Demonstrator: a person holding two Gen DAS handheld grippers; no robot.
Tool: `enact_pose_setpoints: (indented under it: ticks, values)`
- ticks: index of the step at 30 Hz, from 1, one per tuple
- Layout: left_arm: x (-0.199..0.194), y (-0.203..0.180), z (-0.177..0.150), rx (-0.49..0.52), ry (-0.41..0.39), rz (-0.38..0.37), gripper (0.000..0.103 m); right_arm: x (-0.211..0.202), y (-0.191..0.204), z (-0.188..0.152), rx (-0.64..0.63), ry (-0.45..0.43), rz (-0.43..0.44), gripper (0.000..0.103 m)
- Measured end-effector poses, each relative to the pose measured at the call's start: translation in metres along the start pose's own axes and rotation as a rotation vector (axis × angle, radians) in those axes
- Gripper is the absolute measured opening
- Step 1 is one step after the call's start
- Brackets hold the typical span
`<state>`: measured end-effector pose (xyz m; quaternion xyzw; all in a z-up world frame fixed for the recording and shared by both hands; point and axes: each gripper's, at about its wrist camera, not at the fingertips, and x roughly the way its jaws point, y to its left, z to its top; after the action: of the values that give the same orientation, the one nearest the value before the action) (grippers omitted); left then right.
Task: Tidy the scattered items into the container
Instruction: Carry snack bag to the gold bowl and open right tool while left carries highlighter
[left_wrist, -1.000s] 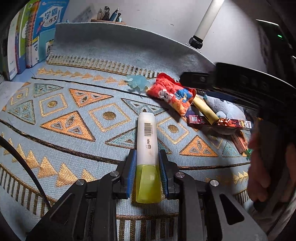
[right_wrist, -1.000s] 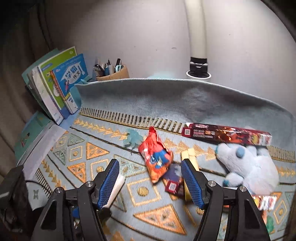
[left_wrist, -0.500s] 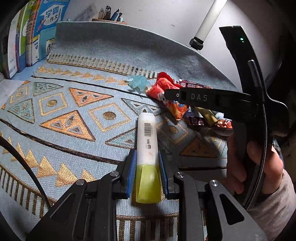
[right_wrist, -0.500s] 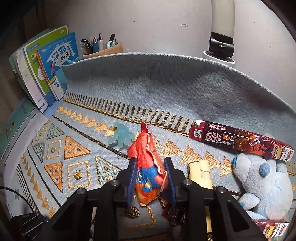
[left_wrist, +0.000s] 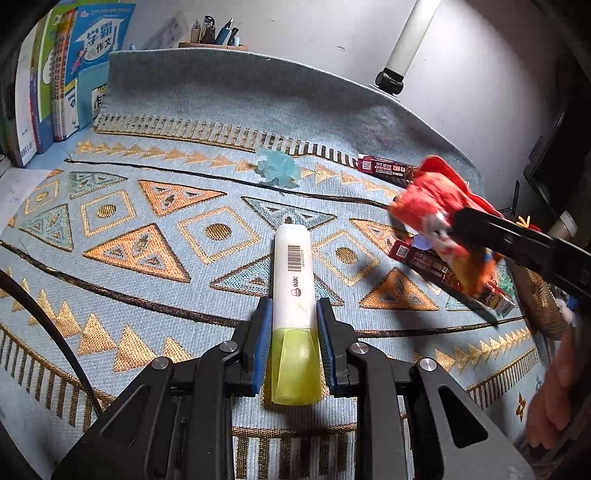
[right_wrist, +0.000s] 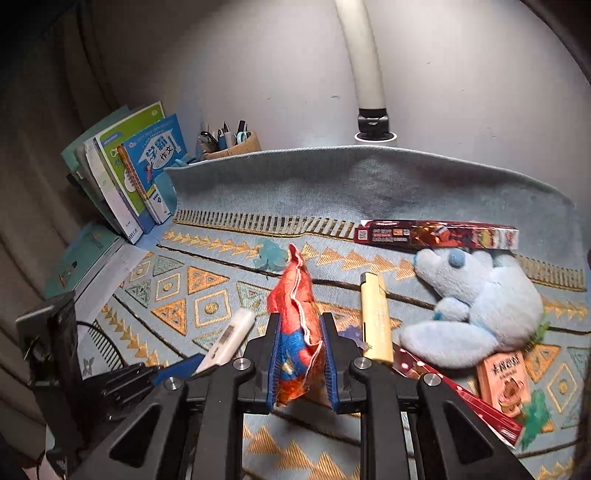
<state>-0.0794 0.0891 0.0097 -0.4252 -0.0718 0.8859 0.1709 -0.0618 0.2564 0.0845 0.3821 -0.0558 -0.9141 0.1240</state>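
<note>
My left gripper (left_wrist: 293, 339) is shut on a white highlighter with a yellow cap (left_wrist: 293, 291), low over the patterned blue mat (left_wrist: 147, 221); the highlighter also shows in the right wrist view (right_wrist: 229, 339). My right gripper (right_wrist: 301, 362) is shut on a red snack bag (right_wrist: 295, 317) and holds it lifted above the mat; the bag shows blurred in the left wrist view (left_wrist: 436, 206). A woven basket (left_wrist: 543, 302) sits at the mat's right edge, partly hidden by the right gripper.
On the mat lie a pale blue toy (right_wrist: 271, 254), a cream lighter (right_wrist: 376, 317), a light blue plush (right_wrist: 476, 306), long red boxes (right_wrist: 436, 234), and an orange packet (right_wrist: 504, 380). Books (right_wrist: 147, 170) and a pen holder (right_wrist: 229, 146) stand behind. A lamp post (right_wrist: 365, 74) rises at the back.
My right gripper has lifted the red snack bag off the mat and carried it rightward, towards the basket. My left gripper still holds the highlighter in the same place.
</note>
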Motion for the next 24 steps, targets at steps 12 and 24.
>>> enact_pose_setpoints:
  ticks: [12,24]
  values:
    - [-0.061,-0.117,-0.003,0.157,-0.015,-0.247,0.020,-0.197,-0.107,-0.078,0.204,-0.210,-0.173,0.019]
    - [-0.058,-0.296,0.051,0.291,-0.046,-0.600,0.018,-0.321,-0.238,-0.077,0.446,-0.398,-0.505,0.019]
